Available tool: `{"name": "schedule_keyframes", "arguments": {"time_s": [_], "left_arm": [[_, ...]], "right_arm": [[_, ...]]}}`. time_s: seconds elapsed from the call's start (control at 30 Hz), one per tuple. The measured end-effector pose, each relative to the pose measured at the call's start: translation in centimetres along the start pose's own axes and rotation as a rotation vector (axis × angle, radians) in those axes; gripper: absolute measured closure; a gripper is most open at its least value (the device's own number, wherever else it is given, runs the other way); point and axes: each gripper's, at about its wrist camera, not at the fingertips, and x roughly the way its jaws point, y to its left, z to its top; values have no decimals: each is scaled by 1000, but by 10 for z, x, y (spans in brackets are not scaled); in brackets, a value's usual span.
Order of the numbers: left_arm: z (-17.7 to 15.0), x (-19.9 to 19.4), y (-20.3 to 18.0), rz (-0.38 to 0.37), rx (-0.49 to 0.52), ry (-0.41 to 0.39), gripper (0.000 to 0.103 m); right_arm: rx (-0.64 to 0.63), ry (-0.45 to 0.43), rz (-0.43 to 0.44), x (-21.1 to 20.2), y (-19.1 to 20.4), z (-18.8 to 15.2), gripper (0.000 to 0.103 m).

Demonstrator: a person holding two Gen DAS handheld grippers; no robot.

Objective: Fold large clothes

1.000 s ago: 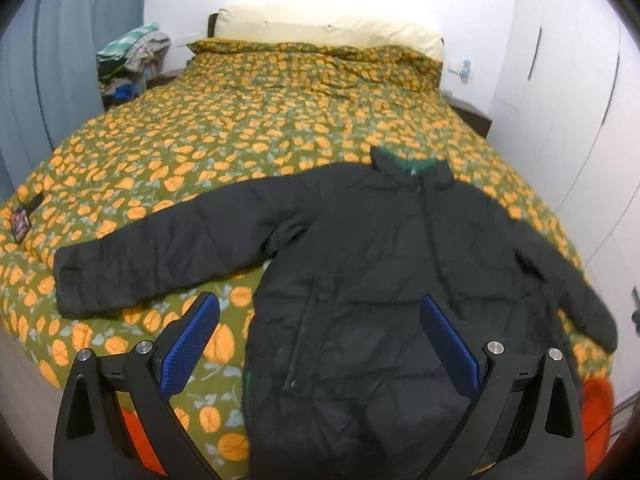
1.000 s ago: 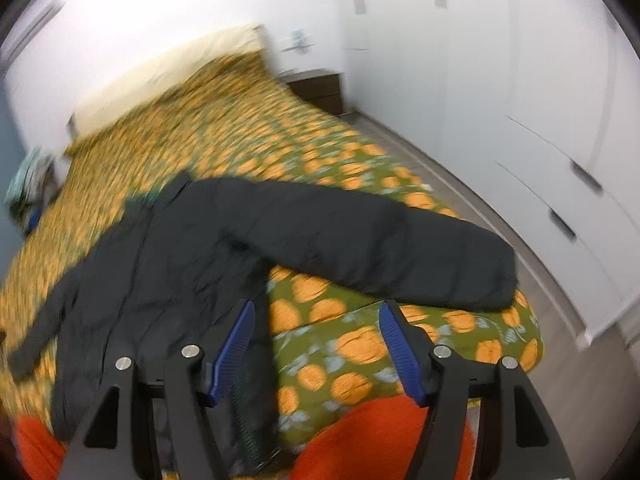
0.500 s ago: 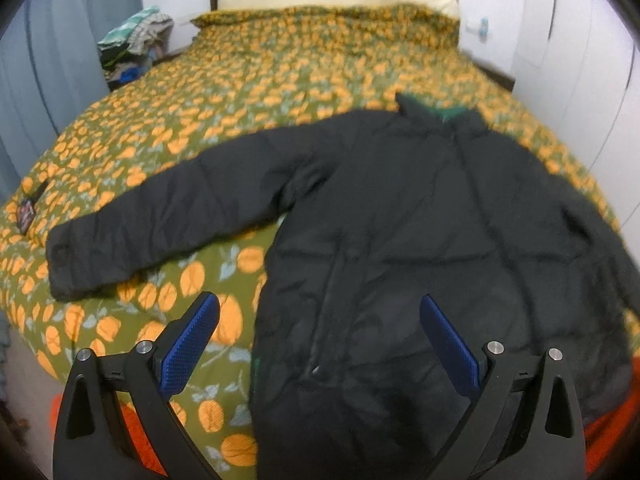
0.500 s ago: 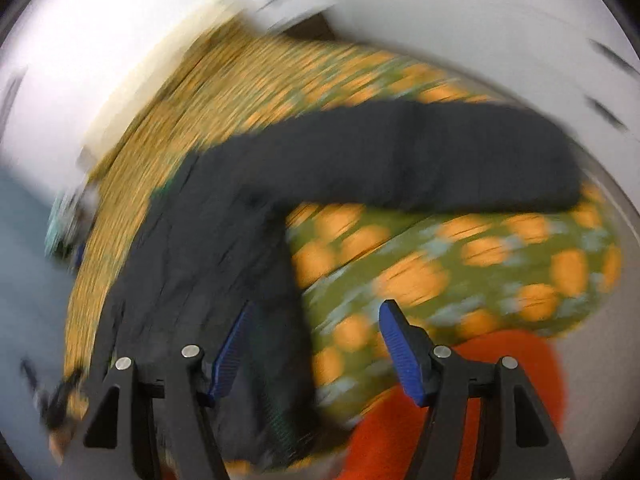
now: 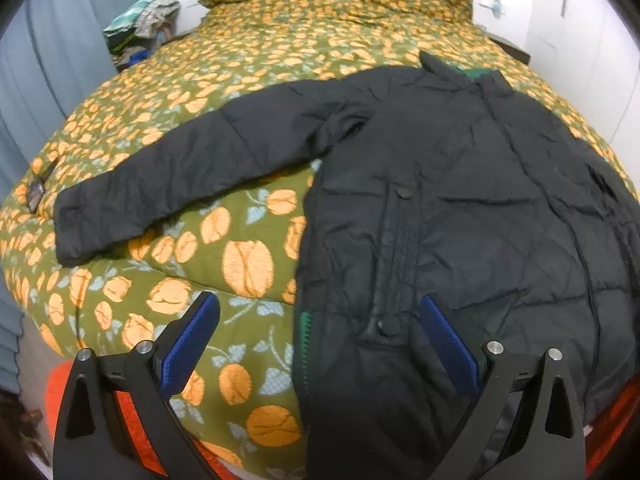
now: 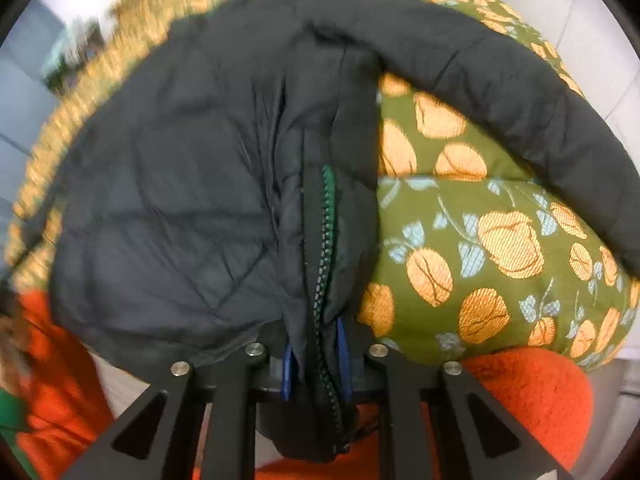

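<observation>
**Right tongs grab the coat's bottom edge**

The black coat [image 5: 460,208] lies flat on the bed [image 5: 248,256], near the foot edge, with its collar toward the pillows. One sleeve [image 5: 192,176] sticks out toward the bed's left edge, and the other sleeve [image 6: 520,92] reaches toward the right edge.

A second ago the right tongs [image 6: 316,356] were spread wide above the bed. Now they are pressed together, pinching the coat's bottom edge by the green zipper [image 6: 326,224]. That means the coat is caught on one side and looks ready to be lifted or pulled.

The left tongs [image 5: 316,340] are still spread wide and hold nothing. They have moved closer and now hang over the coat's bottom edge, so they will probably grab there next.
</observation>
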Motion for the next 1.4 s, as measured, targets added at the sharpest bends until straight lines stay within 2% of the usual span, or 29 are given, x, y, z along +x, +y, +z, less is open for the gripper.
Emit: {"name": "schedule_keyframes", "arguments": {"time_s": [0.03, 0.13, 0.23, 0.33, 0.4, 0.47, 0.53, 0.6, 0.67, 0.73, 0.83, 0.9, 1.0, 1.1, 1.2, 1.23, 1.27, 1.3, 1.33, 1.4], "left_arm": [[0, 1, -4, 7, 18, 9, 3], [0, -8, -9, 9, 50, -30, 3], [0, -9, -12, 0, 69, -53, 3], [0, -1, -15, -7, 62, -24, 3], [1, 0, -16, -18, 48, -17, 3], [1, -3, -15, -24, 45, -25, 3], [1, -7, -15, -13, 55, -36, 3], [1, -11, -12, -3, 58, -37, 3], [2, -14, -10, -6, 52, -36, 3], [5, -21, -9, -27, 38, -48, 3], [10, -23, -19, -55, 43, -67, 3], [12, -18, -31, -61, 67, -66, 3], [13, -14, -49, -55, 116, -65, 3], [15, -23, -55, -60, 143, -85, 3], [18, -27, -54, -57, 143, -94, 3], [19, -27, -52, -58, 136, -91, 3], [21, -27, -51, -60, 126, -87, 3], [22, -27, -50, -63, 117, -84, 3], [23, -27, -50, -67, 109, -83, 3], [24, -28, -51, -66, 105, -86, 3]], "right_arm": [[-14, 26, -9, 9, 4, 0, 81], [10, -20, -13, -4, 11, 3, 73], [39, -128, 48, -41, 11, 6, 72], [62, -281, 166, -75, 12, 15, 71], [76, -303, 178, -72, 13, 26, 71], [57, -263, 169, -47, 14, 33, 71], [48, -133, 140, -2, 14, 37, 73], [48, -90, 131, 17, 8, 37, 75], [70, -91, 138, 8, 7, 41, 75], [69, -138, 128, -21, 11, 38, 73], [42, -203, 134, -43, 16, 30, 73], [55, -173, 164, -33, 19, 26, 73], [59, -33, 154, 21, 17, 16, 73], [68, -60, 155, 10, 16, 16, 73], [117, -203, 198, -32, -1, 12, 70], [152, -257, 202, -47, -13, 10, 58], [208, -323, 200, -63, -31, 7, 51], [283, -400, 190, -78, -55, 1, 39], [347, -454, 175, -89, -75, -6, 35], [532, -524, 149, -97, -132, -22, 35]]}}
